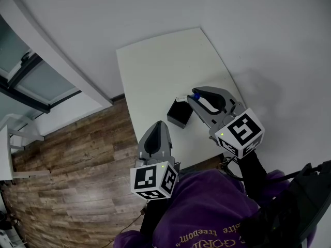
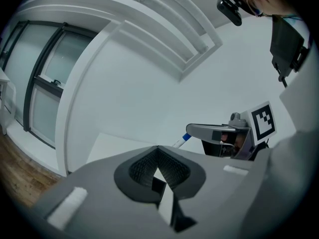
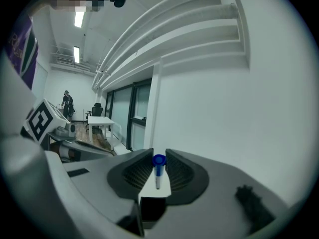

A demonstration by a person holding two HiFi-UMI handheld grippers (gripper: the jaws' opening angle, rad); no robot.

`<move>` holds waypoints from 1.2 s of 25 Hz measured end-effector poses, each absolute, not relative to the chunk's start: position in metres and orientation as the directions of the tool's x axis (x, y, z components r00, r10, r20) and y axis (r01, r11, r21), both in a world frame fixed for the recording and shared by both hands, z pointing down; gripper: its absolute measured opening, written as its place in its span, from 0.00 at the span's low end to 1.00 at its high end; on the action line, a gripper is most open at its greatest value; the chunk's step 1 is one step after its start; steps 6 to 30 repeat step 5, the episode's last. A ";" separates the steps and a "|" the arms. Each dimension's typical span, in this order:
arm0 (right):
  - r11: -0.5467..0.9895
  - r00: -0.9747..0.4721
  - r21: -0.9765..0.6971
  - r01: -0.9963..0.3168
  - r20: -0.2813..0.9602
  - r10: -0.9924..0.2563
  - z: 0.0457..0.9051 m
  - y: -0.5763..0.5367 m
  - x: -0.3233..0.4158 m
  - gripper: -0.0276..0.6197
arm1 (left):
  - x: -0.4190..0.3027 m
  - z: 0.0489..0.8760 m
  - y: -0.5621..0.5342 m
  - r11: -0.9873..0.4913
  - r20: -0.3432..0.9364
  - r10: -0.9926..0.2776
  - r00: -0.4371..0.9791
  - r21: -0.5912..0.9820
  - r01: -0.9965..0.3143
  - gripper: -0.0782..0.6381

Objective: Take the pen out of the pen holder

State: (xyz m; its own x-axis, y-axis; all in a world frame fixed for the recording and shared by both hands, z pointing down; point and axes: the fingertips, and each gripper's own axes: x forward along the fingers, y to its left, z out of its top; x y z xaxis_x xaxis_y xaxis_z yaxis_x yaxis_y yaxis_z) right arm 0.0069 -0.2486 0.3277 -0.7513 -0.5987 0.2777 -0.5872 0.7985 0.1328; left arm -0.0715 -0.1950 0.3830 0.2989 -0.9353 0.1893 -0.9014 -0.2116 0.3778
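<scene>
**Count.** In the head view we count two grippers, one black pen holder (image 1: 180,113), one pen (image 1: 187,96) and one white table (image 1: 155,61).

**Left of the pen holder.** The left gripper (image 1: 158,123) hangs just short of the pen holder's near-left side, pointing toward it. In the left gripper view its jaws (image 2: 157,148) meet at the tips and hold nothing. Only table surface and a dark edge show through the gap behind the tips.

**Pen holder.** The single pen holder stands on the table, a little in from the table's near edge. We see nothing else standing in it. Its interior is dark.

**Above and right of the pen holder.** The pen has a white barrel and a blue cap. It lies tilted over the pen holder's far-right rim, with the cap pointing away from the holder. We cannot tell whether its lower end is still inside the pen holder.

**Right gripper.** The right gripper (image 1: 193,96) comes in from the pen holder's right. In the right gripper view its jaws (image 3: 159,154) are clamped on the pen (image 3: 158,169). The barrel runs between the two ribbed pads, and the blue cap shows at the jaw tips.
</scene>
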 end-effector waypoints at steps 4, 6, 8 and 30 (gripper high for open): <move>0.799 -0.751 0.133 -0.586 0.280 -0.598 0.327 -0.249 0.006 0.17 | -0.073 0.382 -0.195 -0.208 0.191 -0.936 0.297 0.379 -0.902 0.12; 0.800 -0.752 0.133 -0.586 0.280 -0.597 0.327 -0.249 0.005 0.17 | -0.073 0.382 -0.195 -0.208 0.192 -0.936 0.296 0.379 -0.902 0.12; 0.800 -0.752 0.133 -0.586 0.280 -0.597 0.327 -0.249 0.005 0.17 | -0.073 0.382 -0.195 -0.208 0.192 -0.936 0.296 0.379 -0.902 0.12; 0.800 -0.752 0.133 -0.586 0.280 -0.597 0.327 -0.249 0.005 0.17 | -0.073 0.382 -0.195 -0.208 0.192 -0.936 0.296 0.379 -0.902 0.12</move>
